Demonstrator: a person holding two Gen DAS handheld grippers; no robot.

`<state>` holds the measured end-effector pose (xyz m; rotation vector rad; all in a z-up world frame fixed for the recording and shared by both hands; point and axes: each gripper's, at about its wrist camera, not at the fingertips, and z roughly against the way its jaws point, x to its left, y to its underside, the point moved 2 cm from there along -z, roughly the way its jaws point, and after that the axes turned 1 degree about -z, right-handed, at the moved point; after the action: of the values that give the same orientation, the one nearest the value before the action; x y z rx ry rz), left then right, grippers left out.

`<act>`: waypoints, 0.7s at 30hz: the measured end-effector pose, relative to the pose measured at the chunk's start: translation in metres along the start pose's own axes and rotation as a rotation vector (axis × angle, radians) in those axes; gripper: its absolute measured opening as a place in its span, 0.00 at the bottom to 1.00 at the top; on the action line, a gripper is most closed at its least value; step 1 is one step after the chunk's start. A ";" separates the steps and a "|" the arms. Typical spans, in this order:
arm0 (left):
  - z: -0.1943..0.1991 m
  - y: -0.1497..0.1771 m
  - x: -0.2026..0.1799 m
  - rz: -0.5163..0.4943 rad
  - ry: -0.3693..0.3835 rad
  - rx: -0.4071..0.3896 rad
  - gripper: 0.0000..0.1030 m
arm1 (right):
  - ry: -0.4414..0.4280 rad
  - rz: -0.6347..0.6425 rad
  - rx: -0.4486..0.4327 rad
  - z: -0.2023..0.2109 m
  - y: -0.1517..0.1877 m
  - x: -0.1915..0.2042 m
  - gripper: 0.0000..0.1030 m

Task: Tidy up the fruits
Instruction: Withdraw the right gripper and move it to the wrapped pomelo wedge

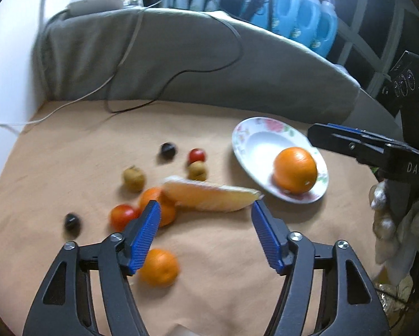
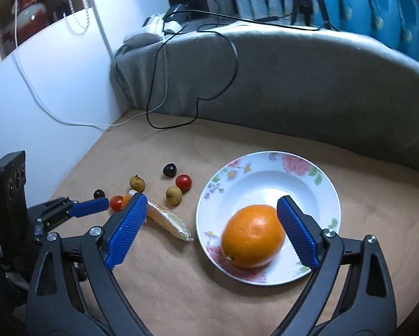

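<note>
A big orange (image 2: 253,236) lies in the flowered white plate (image 2: 265,184). My right gripper (image 2: 212,197) stands open above it, with the right pad close beside the orange and the left pad well clear. My left gripper (image 1: 205,205) is open just above a pomelo wedge (image 1: 209,196) on the tan cloth, gripping nothing. Around the wedge lie two small mandarins (image 1: 159,267), two cherry tomatoes (image 1: 122,217), two brown longans (image 1: 134,179) and two dark grapes (image 1: 168,150). The second mandarin is half hidden behind the left finger.
A grey blanket-covered ridge (image 2: 293,84) runs along the far side, with black and white cables (image 2: 153,106) trailing onto the cloth. A white wall (image 2: 55,84) bounds the left. Blue detergent bottles (image 1: 302,14) stand on shelves behind. A gloved hand (image 1: 388,218) holds the right gripper.
</note>
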<state>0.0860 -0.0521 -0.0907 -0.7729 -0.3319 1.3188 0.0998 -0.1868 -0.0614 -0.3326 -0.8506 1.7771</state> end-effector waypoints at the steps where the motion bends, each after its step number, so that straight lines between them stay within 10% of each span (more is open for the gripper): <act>1: 0.001 0.004 0.005 0.006 -0.006 0.005 0.66 | 0.000 0.007 0.005 -0.002 0.000 0.002 0.93; 21: 0.018 0.051 0.053 0.105 -0.036 0.038 0.64 | -0.075 0.168 0.108 -0.029 0.007 0.045 0.93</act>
<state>0.0503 0.0069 -0.1227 -0.7433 -0.2977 1.4353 0.0955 -0.1356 -0.0787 -0.2744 -0.7941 1.9944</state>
